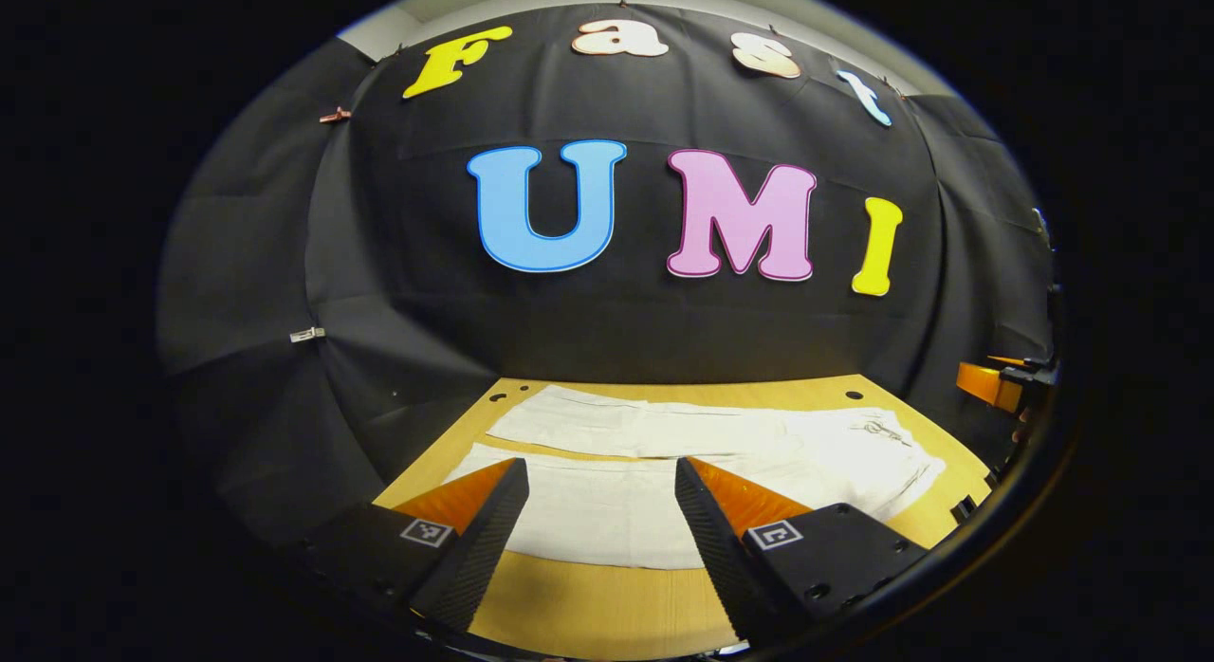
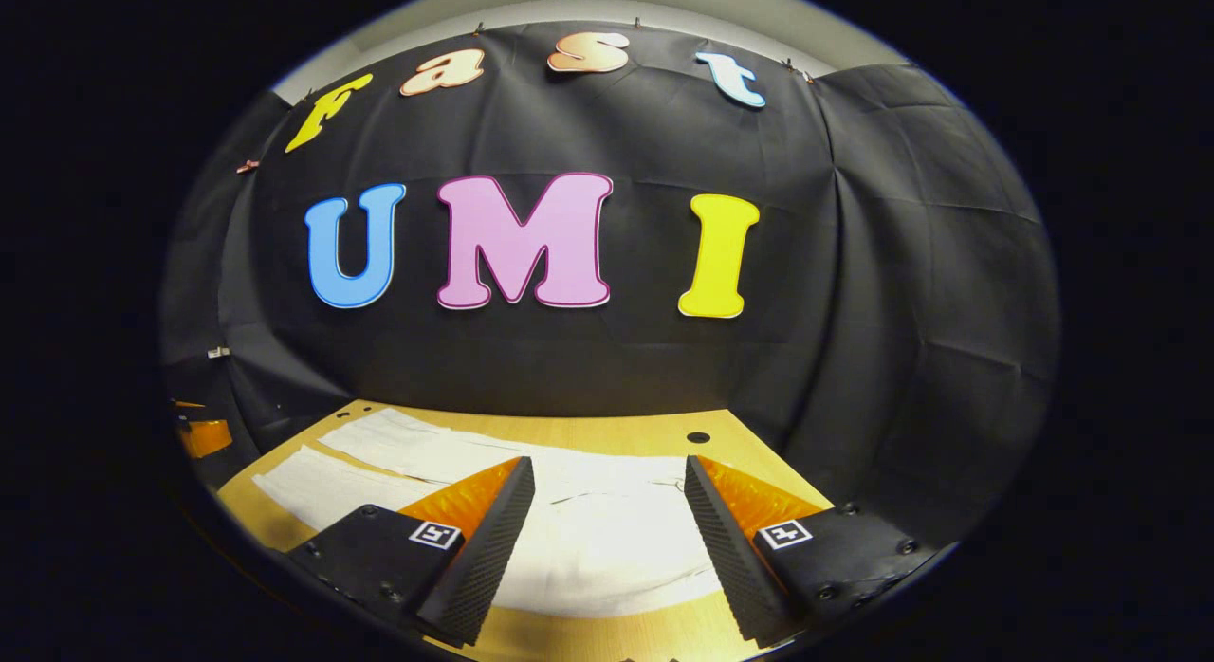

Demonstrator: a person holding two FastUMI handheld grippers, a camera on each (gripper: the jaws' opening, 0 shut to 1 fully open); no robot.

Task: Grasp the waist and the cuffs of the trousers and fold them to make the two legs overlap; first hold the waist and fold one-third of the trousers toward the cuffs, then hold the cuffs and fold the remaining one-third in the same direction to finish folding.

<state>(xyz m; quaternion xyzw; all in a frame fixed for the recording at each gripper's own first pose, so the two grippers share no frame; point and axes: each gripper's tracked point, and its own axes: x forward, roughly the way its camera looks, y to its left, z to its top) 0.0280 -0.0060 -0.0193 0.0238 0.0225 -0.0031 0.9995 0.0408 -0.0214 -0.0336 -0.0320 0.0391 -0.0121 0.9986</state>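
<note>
White trousers lie flat on the wooden table, the two legs side by side with a narrow gap between them. The waist with its drawstring is at the right in the left gripper view, and the cuffs point left. My left gripper hovers open above the near leg, holding nothing. In the right gripper view the trousers spread under my right gripper, which is open over the waist end and empty. The legs run off to the left there.
The black cloth wall stands right behind the table's far edge. Small holes dot the table top near the back. The other gripper shows at the right edge of the left gripper view, and an orange part at the left of the right one.
</note>
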